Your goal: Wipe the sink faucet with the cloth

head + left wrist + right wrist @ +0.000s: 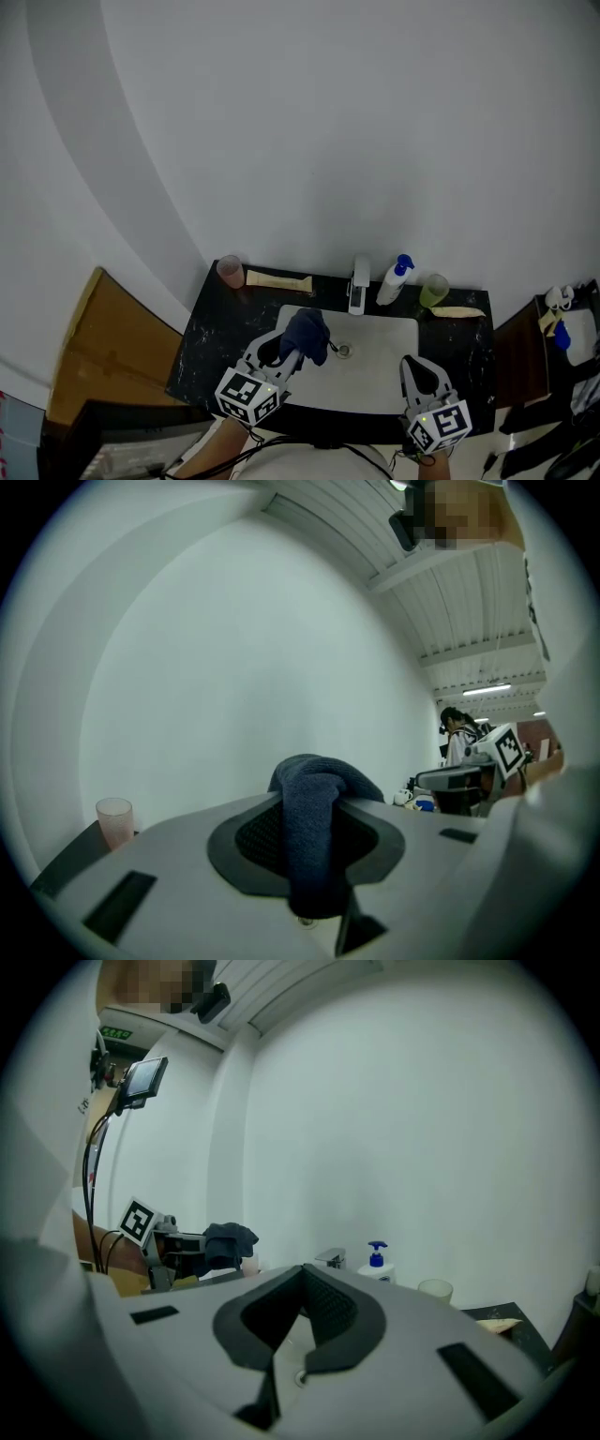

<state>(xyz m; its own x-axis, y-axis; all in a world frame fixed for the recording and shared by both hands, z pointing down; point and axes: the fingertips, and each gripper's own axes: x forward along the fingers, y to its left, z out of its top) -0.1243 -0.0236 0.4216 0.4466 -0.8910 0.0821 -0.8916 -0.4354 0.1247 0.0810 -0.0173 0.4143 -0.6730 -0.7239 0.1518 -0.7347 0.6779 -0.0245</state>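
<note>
The wiping itself looks not yet begun: the left tongs (pixel 286 349) are clamped on a dark blue cloth (pixel 307 334), which bunches above the pads and hangs in a tail below them. They hold it over the white sink (pixel 380 377), short of the faucet (pixel 359 283) and not touching it. This seems to be the approach step, with the cloth already in hand. The next move calls for carrying the bundle forward to the spout at the back of the basin. It then calls for pressing the bunched fabric, not the hard jaw tips, against the metal and rubbing along it. The soap pump bottle (pixel 395 280) stands just beside the faucet and could be knocked. The right tongs (pixel 414 364) hang near the front right of the sink, tips together with nothing between them. The bench (pixel 208 349) is black and speckled. Along its back edge stand a pink cup (pixel 231 271) beside a pale tube (pixel 278 280) on the left, and a yellow-green cup (pixel 433 291) to the right of the bottle. A plain white wall (pixel 328 141) rises behind, and a brown wooden panel (pixel 103 347) lies to the left. In the left gripper view a person (pixel 457 731) stands far off under a slatted ceiling.
</note>
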